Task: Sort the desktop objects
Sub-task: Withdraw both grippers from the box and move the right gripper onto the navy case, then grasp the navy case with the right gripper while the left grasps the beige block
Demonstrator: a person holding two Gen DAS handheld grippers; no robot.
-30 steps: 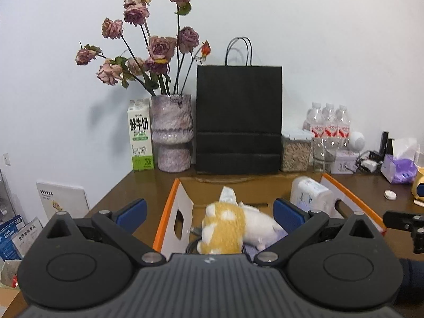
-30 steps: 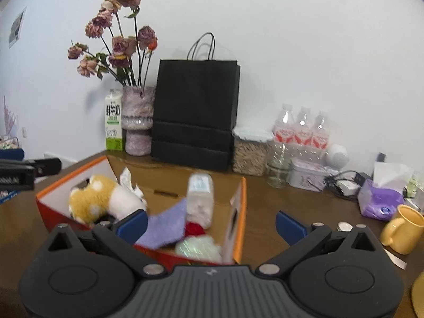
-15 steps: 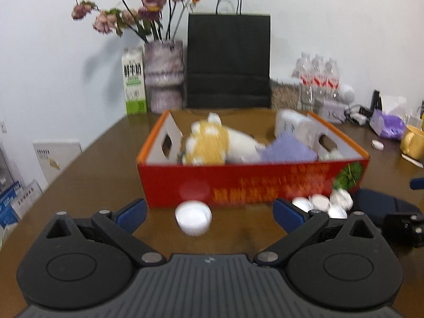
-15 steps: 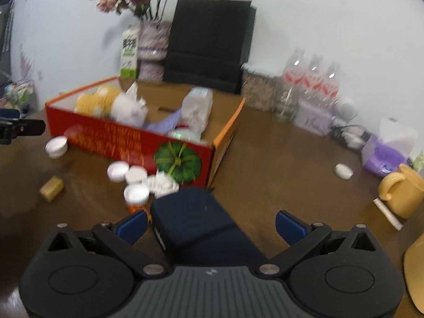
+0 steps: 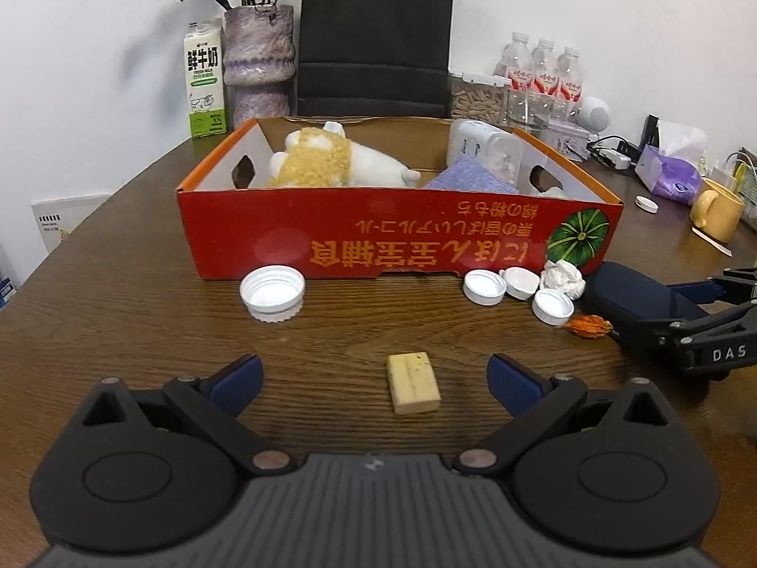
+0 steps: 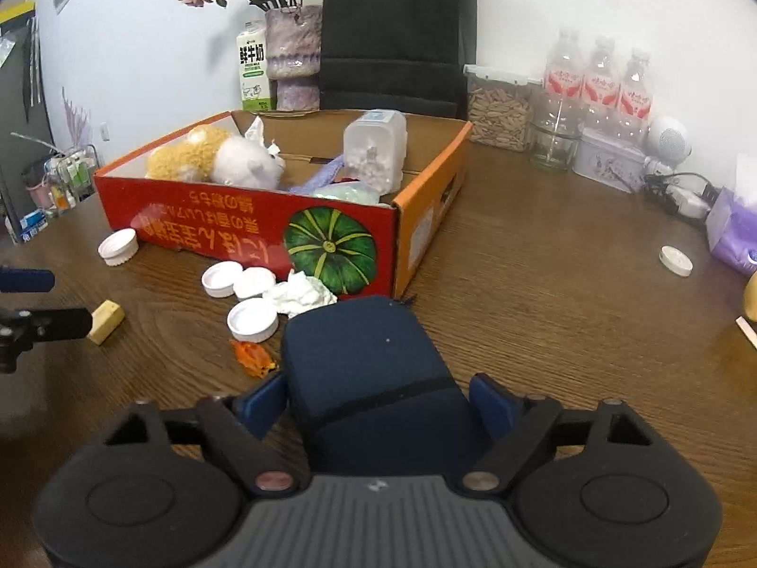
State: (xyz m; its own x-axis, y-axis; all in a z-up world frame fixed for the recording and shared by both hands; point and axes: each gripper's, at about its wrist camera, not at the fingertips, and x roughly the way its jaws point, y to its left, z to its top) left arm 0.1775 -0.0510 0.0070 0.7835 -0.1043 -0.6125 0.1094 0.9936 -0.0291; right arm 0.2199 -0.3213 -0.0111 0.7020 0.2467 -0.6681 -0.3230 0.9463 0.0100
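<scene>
My left gripper hangs open low over the brown table, and a small yellow block lies on the wood between its fingers, untouched. My right gripper is closing its jaws on a dark blue case, with the blue pads against both of its sides. The case rests on the table by the right corner of the red cardboard box. A plush toy, a purple cloth and a plastic jar lie in that box. Several white caps, a crumpled tissue and an orange scrap lie before it.
Behind the box stand a milk carton, a vase of dried roses, a black paper bag, a seed jar and water bottles. At the right are a yellow mug, a purple tissue pack and another cap.
Both grippers have sunk and tipped down toward the table. The yellow block came between my left fingers. My right jaws narrowed from wide open onto the dark blue case.
</scene>
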